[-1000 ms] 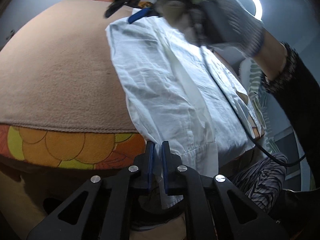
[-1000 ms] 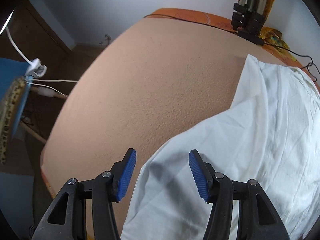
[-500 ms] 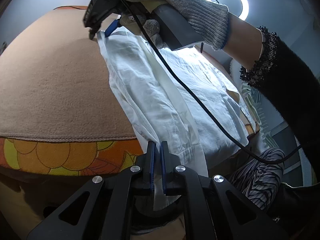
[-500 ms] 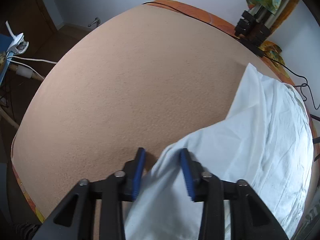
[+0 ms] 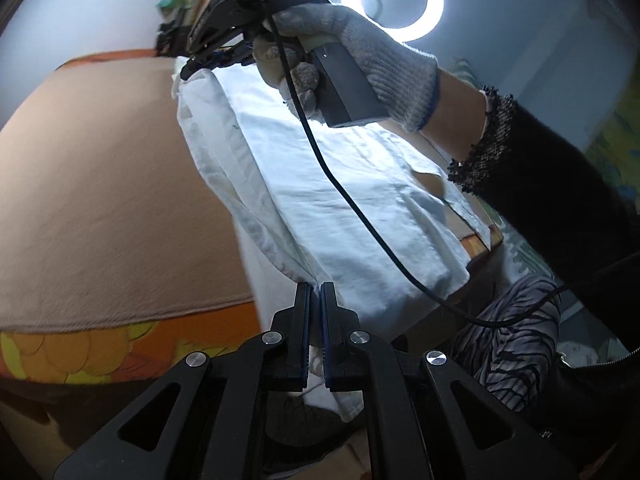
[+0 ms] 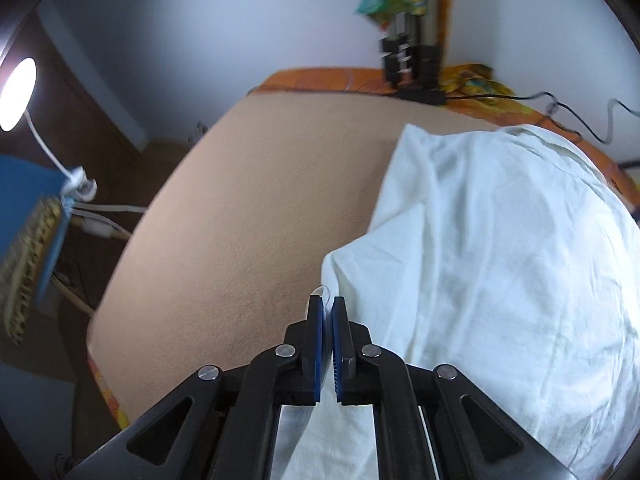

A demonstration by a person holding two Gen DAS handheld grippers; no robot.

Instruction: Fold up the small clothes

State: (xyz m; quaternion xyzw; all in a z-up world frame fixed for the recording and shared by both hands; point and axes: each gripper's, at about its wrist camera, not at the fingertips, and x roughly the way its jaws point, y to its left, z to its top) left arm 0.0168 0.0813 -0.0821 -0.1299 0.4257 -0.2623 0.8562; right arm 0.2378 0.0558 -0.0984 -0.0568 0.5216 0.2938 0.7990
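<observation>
A small white garment [image 5: 344, 208] lies on the tan blanket [image 5: 108, 200] over a bed. My left gripper [image 5: 315, 286] is shut on its near hem corner, lifted off the blanket. In the left wrist view a gloved hand holds my right gripper [image 5: 192, 70], shut on the far corner of the same edge, so the edge hangs raised between both. In the right wrist view my right gripper [image 6: 327, 300] pinches the white garment [image 6: 500, 264] at a corner, the cloth spreading to the right over the tan blanket [image 6: 248, 208].
A lit ring light [image 5: 394, 0] stands behind the hand. An orange flowered sheet [image 5: 100, 352] shows below the blanket's near edge. A black clamp stand [image 6: 408, 60] and cables [image 6: 560, 116] sit at the bed's far side. A blue item [image 6: 32, 216] stands left of the bed.
My right gripper shut on the garment's far corner and lifted it. Both grippers rose, pulling the garment's left edge up off the blanket and inward.
</observation>
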